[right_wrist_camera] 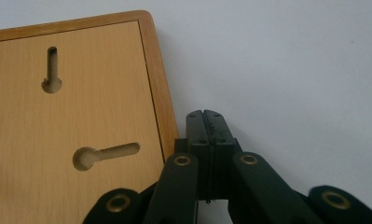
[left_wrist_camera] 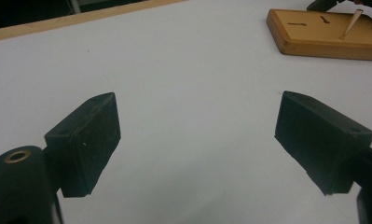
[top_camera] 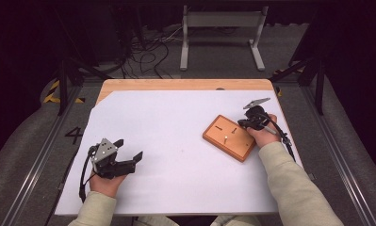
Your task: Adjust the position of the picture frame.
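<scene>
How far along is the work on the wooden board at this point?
Done: nothing visibly finished. The wooden board lies flat on the white sheet, both keyhole slots empty, and a small peg stands on it. In hand: the right gripper, jaws shut with nothing between them, sits at the board's edge. The left gripper rests open, well away. Left: any actual handling of the board.
</scene>
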Demonstrator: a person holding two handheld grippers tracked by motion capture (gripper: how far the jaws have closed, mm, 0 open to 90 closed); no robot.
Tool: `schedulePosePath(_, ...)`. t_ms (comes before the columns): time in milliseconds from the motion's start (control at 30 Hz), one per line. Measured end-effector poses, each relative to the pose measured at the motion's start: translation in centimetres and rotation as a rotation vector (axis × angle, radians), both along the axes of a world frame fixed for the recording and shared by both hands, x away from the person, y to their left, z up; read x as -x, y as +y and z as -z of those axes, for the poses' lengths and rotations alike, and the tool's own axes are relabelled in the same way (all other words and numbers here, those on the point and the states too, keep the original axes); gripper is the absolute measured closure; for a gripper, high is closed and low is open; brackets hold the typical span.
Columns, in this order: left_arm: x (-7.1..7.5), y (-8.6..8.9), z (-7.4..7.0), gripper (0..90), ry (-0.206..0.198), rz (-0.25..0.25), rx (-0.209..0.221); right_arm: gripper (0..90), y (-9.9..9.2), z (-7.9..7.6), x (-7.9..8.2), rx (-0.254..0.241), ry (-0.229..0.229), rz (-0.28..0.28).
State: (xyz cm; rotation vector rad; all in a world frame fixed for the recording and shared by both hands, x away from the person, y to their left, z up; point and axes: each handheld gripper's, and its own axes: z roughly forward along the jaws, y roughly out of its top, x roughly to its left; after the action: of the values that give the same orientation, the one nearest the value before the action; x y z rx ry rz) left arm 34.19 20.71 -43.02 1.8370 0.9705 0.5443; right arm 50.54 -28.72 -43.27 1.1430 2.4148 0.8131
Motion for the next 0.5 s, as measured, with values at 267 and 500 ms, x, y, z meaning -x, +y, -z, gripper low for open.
schedulePosePath(267,0.0,-0.1,0.0,14.3,0.000,0.001,0.006,90.0,1.0,0.2,0.3,-0.014,0.022,-0.058)
schedulePosePath(500,-0.1,-0.2,0.0,14.4,0.002,0.004,0.003,90.0,3.3,0.3,1.5,-0.019,0.040,-0.148)
